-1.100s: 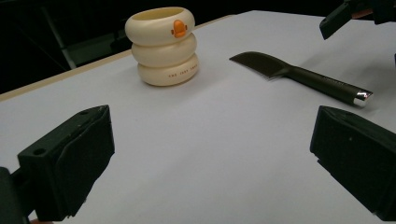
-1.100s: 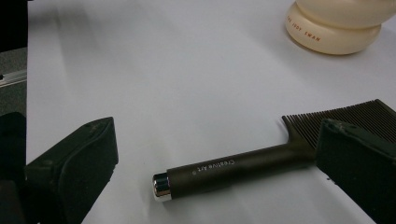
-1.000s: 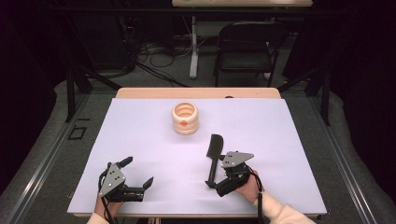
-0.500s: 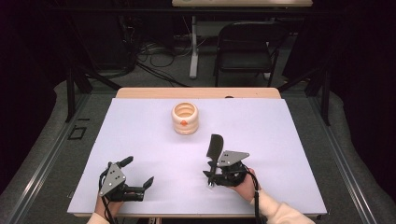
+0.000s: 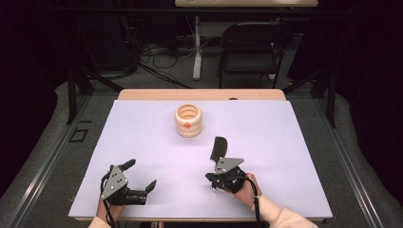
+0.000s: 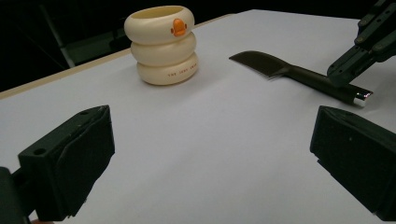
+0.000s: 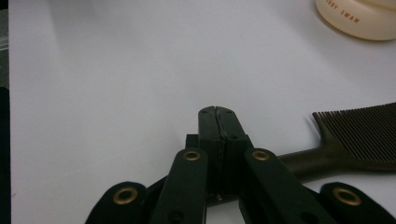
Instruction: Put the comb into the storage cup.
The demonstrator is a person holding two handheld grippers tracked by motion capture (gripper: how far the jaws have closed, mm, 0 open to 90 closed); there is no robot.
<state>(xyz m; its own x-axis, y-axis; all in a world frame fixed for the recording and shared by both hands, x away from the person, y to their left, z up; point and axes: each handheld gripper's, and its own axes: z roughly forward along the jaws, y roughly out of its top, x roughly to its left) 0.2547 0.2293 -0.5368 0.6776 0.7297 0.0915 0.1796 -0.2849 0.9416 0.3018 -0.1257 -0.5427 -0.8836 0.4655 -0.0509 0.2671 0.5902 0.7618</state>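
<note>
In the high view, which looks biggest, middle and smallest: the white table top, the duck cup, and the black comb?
1. White table top, by far the biggest.
2. Duck cup and black comb look too alike to rank: the cup is wider, the comb longer, partly hidden by the right gripper.

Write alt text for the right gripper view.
The right gripper has its two black jaws pressed together over a white table, with a dark comb lying flat beside them, its handle running under the linkage. The base of a cream ringed holder sits at the top right corner.
</note>
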